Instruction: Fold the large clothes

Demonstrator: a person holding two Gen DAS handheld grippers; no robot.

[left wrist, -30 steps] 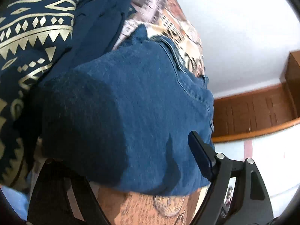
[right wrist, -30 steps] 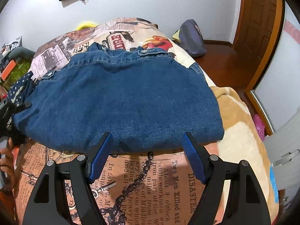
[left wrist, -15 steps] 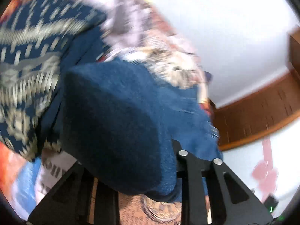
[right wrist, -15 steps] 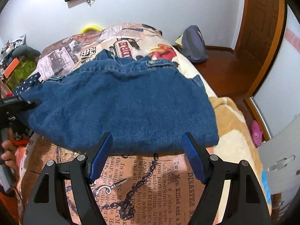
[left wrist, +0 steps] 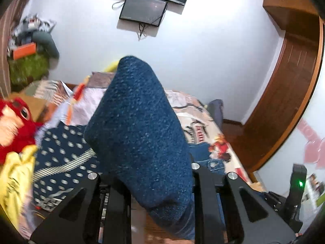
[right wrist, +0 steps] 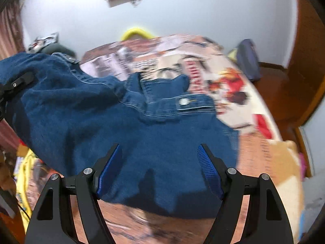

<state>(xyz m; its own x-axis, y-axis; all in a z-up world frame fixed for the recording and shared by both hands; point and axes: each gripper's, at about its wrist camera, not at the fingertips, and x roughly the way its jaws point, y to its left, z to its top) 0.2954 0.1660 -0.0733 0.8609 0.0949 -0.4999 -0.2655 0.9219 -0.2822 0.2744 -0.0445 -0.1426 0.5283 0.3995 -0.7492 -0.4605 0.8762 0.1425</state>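
A blue denim jacket [right wrist: 142, 134] lies on the bed, with its left side pulled up off the bedspread. In the left wrist view a thick fold of that denim jacket [left wrist: 140, 134] rises between the black fingers of my left gripper [left wrist: 146, 172]. Its jaws are closing on the fold and the pads are hidden under the cloth. The same left gripper [right wrist: 18, 82] shows at the left edge of the right wrist view, holding the raised side. My right gripper [right wrist: 159, 148] hangs open over the jacket's near hem, its blue pads [right wrist: 109, 172] apart and holding nothing.
A printed bedspread [right wrist: 233, 93] covers the bed. Beside the jacket lie a navy patterned cloth [left wrist: 61, 162], a yellow garment [left wrist: 16, 179] and a red plush toy [left wrist: 14, 126]. A dark bag [right wrist: 247, 59] sits at the far corner, a wooden door [left wrist: 284, 101] stands to the right.
My left gripper has closed on the jacket's side, rolled and lifted it off the bed. The right gripper, still open, has moved forward over the near hem.
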